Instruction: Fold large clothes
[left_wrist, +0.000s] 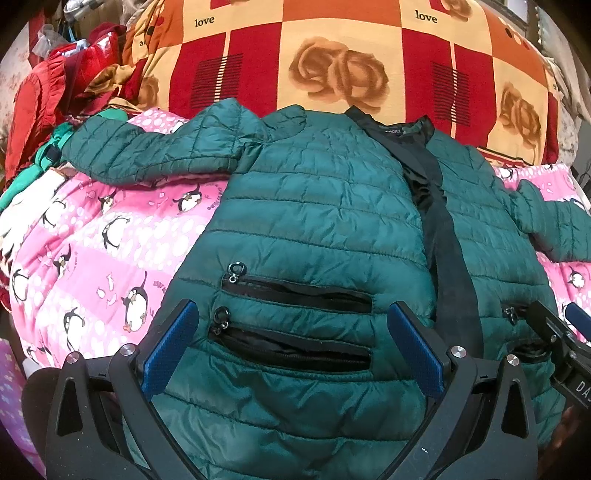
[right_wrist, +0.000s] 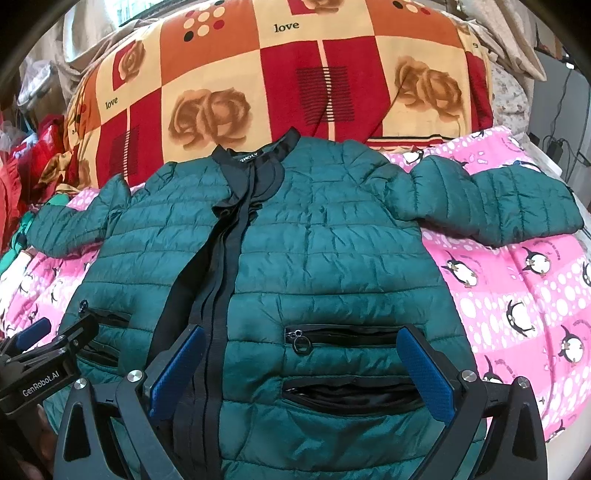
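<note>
A dark green quilted jacket lies flat and face up on a pink penguin blanket, with both sleeves spread out and a black zipper strip down its middle. It also shows in the right wrist view. My left gripper is open and empty, just above the jacket's left front with its two zipped pockets. My right gripper is open and empty, above the jacket's right front pockets. Each gripper shows at the edge of the other's view, the right one and the left one.
A red, orange and cream rose-patterned quilt is heaped behind the jacket. A pile of red and green clothes lies at the far left. The pink penguin blanket stretches out to the right of the jacket.
</note>
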